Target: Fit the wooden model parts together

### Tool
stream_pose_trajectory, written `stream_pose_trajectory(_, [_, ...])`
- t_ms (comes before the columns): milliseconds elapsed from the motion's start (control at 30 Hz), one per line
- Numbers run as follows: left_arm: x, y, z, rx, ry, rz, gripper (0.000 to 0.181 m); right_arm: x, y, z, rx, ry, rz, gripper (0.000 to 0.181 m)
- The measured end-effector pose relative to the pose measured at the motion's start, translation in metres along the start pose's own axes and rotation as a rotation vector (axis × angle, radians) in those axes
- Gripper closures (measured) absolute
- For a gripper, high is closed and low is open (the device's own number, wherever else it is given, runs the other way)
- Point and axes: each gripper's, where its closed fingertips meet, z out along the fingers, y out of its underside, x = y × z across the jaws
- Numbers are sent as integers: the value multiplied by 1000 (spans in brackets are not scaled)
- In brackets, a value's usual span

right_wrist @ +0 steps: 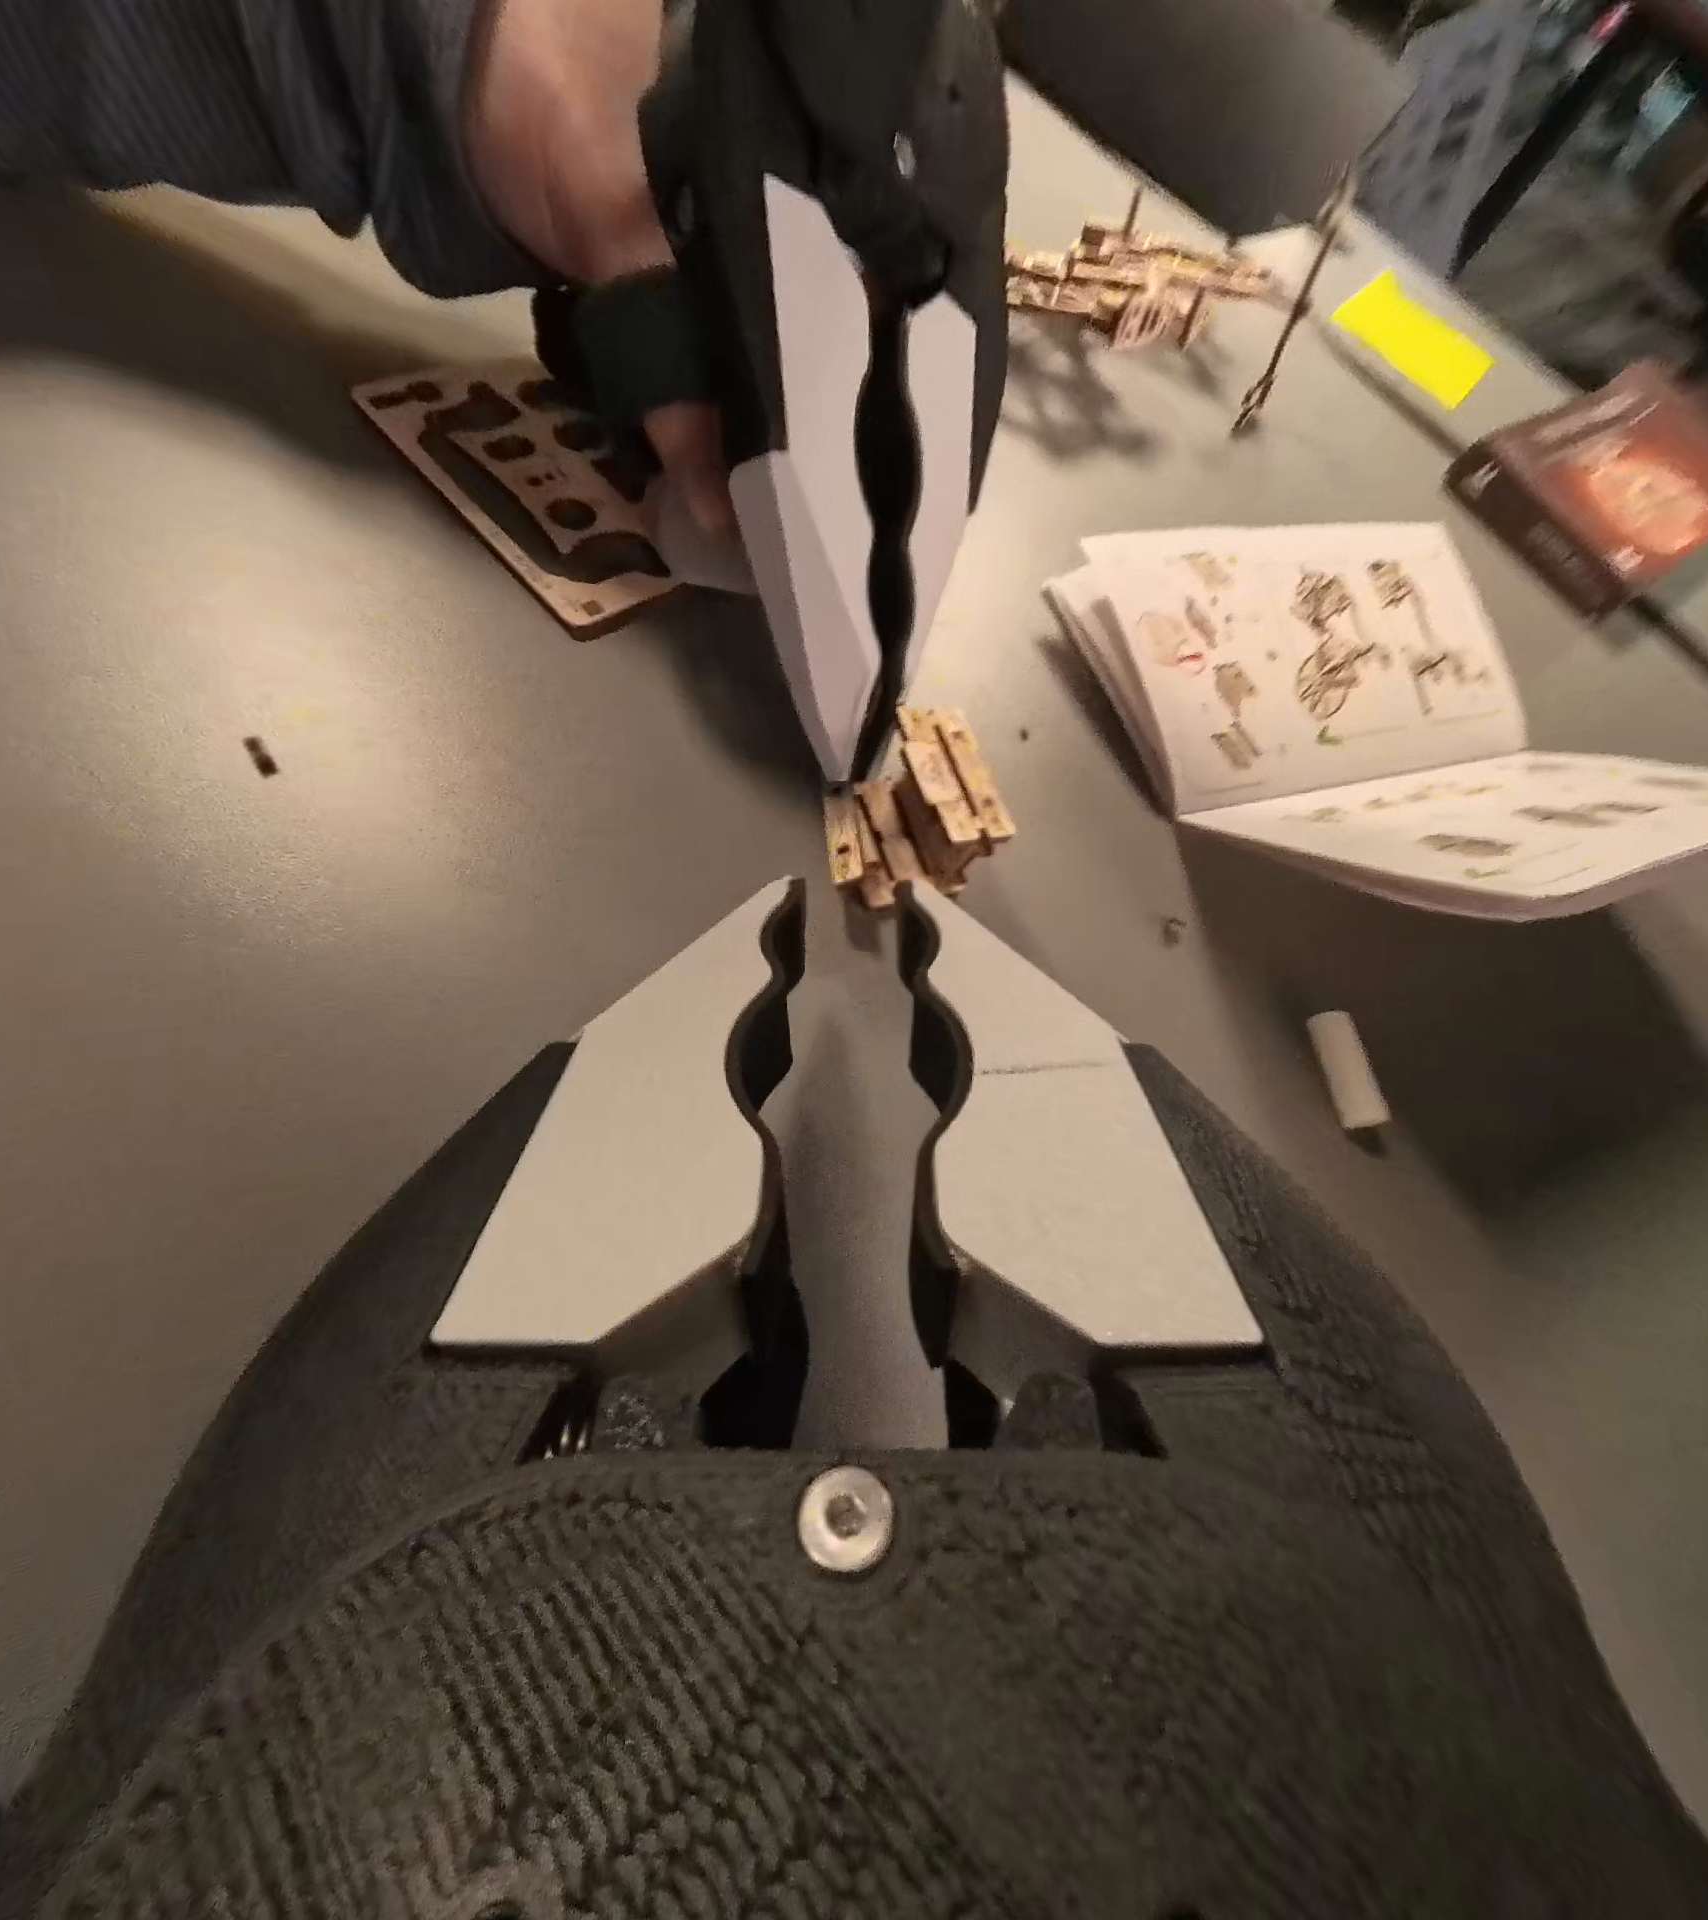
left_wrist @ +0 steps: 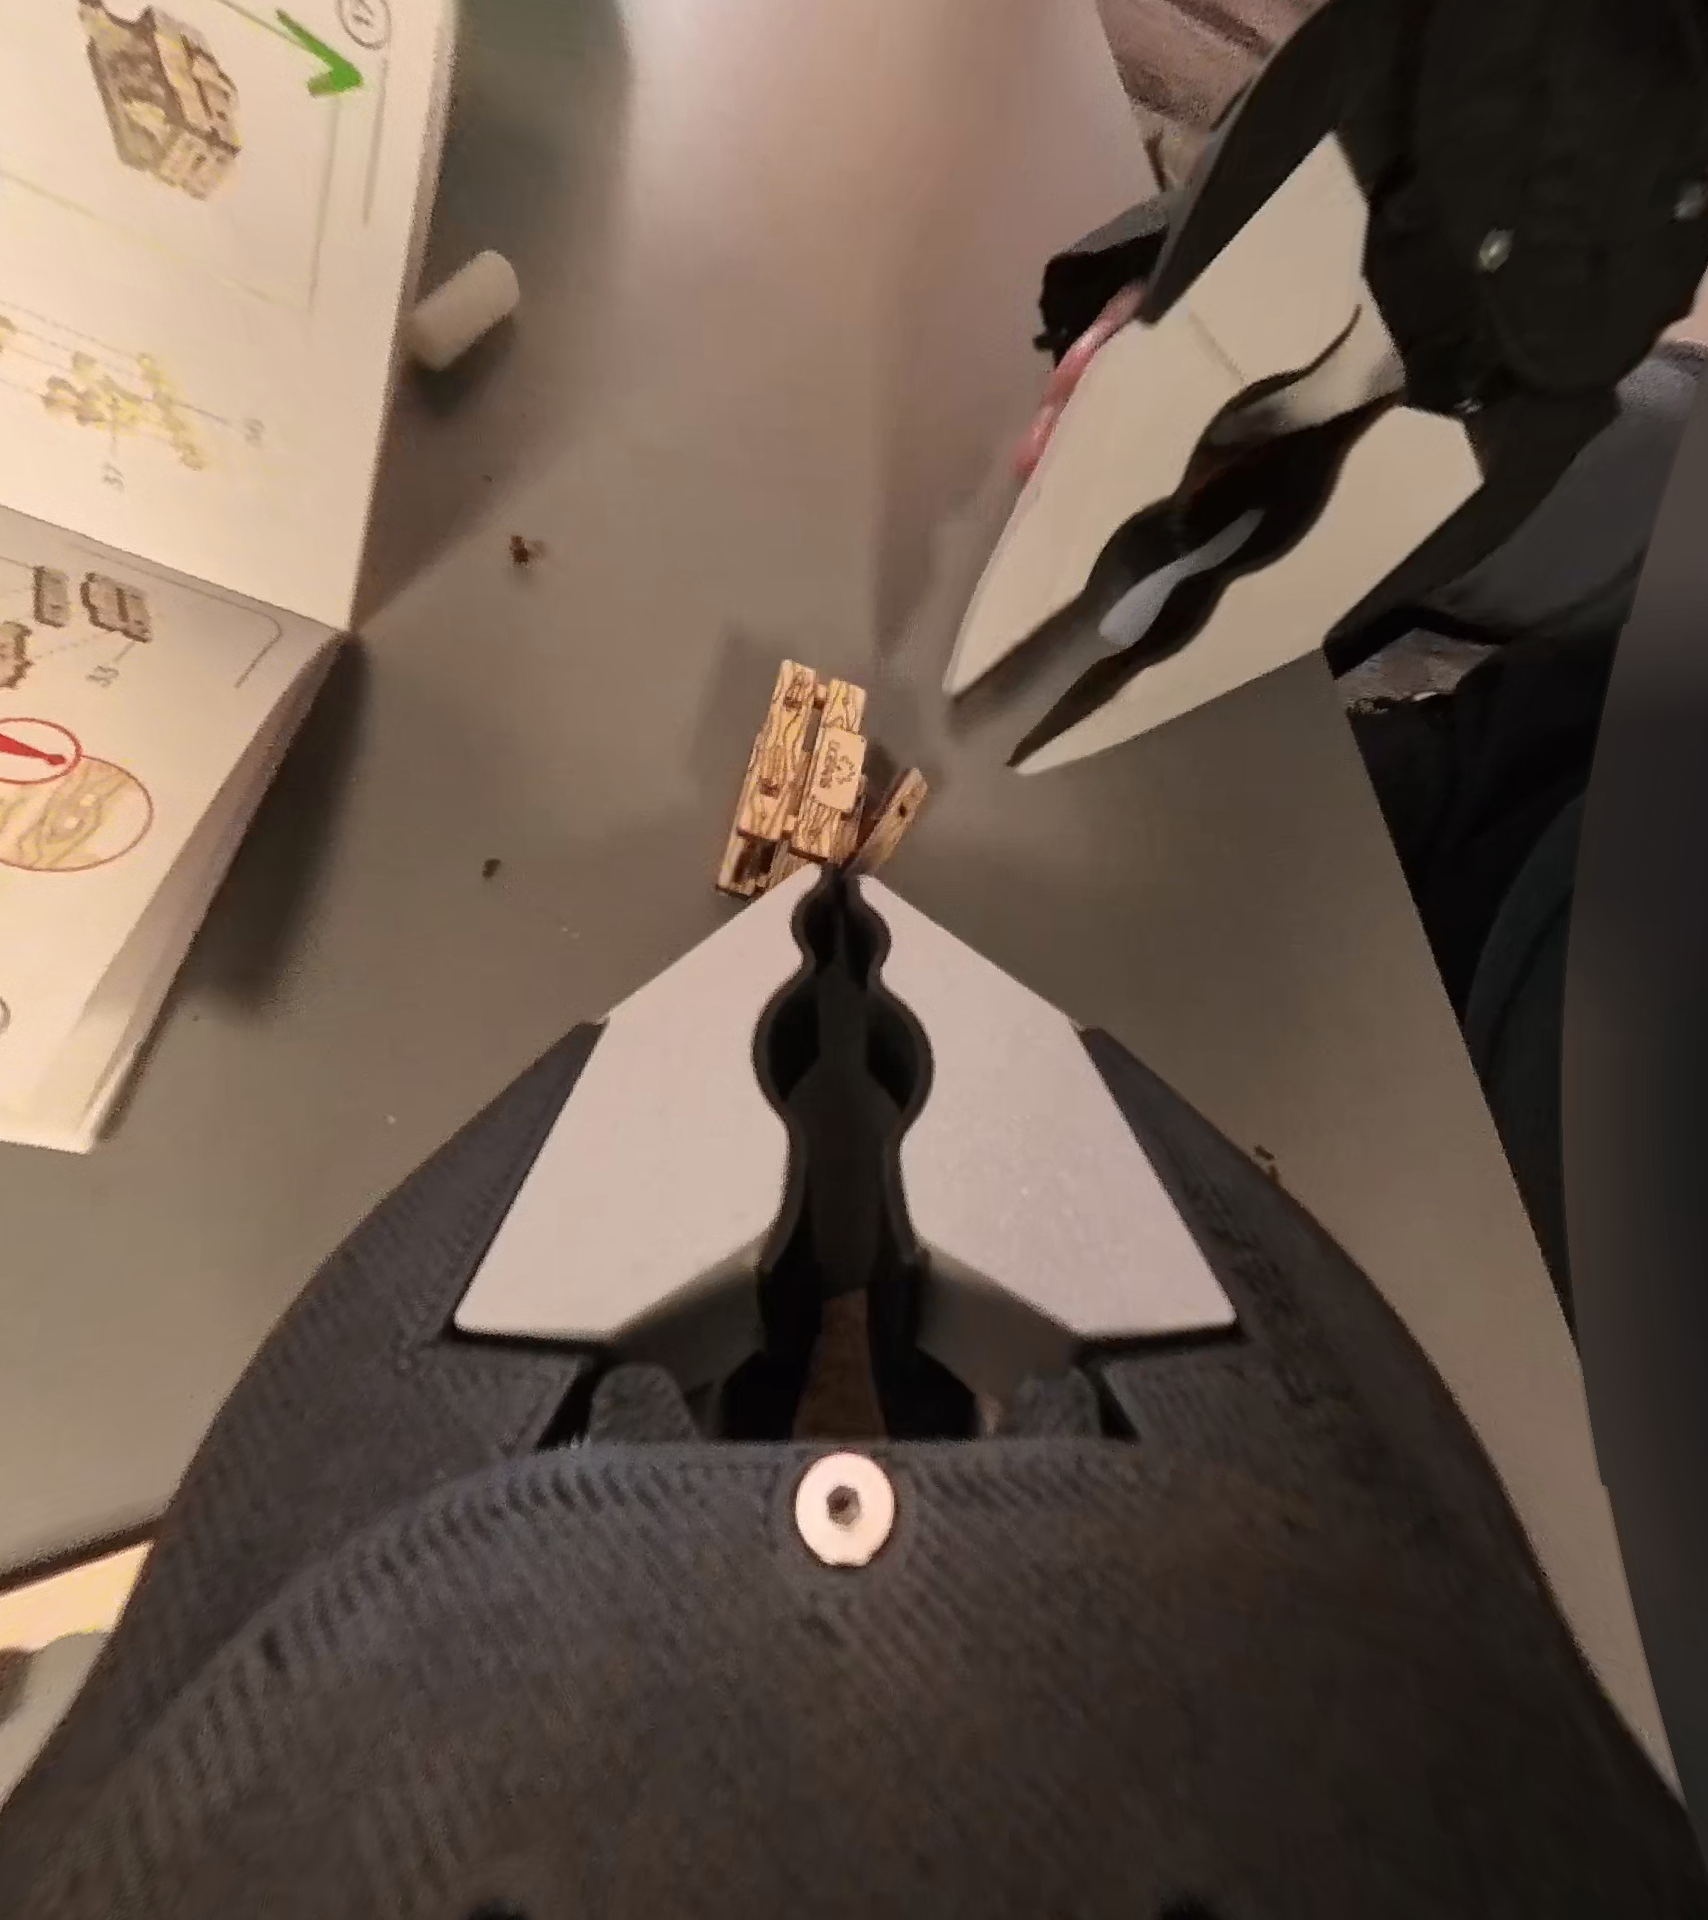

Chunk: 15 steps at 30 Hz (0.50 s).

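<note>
A small wooden assembly [left_wrist: 808, 779] of slotted plywood parts sits at the middle of the grey table [left_wrist: 621, 468]. My left gripper [left_wrist: 834, 878] is shut, its tips pinching the near edge of the assembly. In the right wrist view the left gripper [right_wrist: 848, 774] comes down from above onto the assembly's [right_wrist: 923, 821] left end. My right gripper [right_wrist: 855, 896] is open and empty, its tips just short of the assembly. It also shows in the left wrist view [left_wrist: 985, 727], up and to the right of the assembly.
An open instruction booklet [right_wrist: 1401, 727] lies right of the assembly, with a white cylinder [right_wrist: 1349, 1081] near it. A plywood sheet with cut-outs [right_wrist: 517, 488] lies far left by a person's hand [right_wrist: 569, 177]. A built wooden model [right_wrist: 1130, 281], a yellow note [right_wrist: 1411, 338] and a dark box [right_wrist: 1639, 478] are far right. The grippers are tip to tip, or close to it.
</note>
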Motion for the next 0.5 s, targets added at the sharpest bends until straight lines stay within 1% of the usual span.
stream_pose_trajectory(67, [7, 4, -2, -3, 15, 17, 181, 1, -6, -5, 46, 57, -63, 162])
stream_pose_trajectory(200, [15, 12, -3, -24, 1, 61, 181, 1, -17, -13, 144, 124, -161, 163])
stream_pose_trajectory(267, [19, 15, -3, -50, 13, 72, 177, -5, -15, -10, 123, 76, -170, 166])
stream_pose_trajectory(333, [22, 16, -3, -52, 25, 71, 171, -9, -9, -5, 77, 8, -136, 167])
stream_pose_trajectory(433, [26, 13, -5, -7, 25, 97, 167, -13, 3, 5, -30, -137, 3, 163])
stream_pose_trajectory(500, [26, 11, -7, 13, -6, 149, 164, -16, 12, 10, -99, -221, 87, 162])
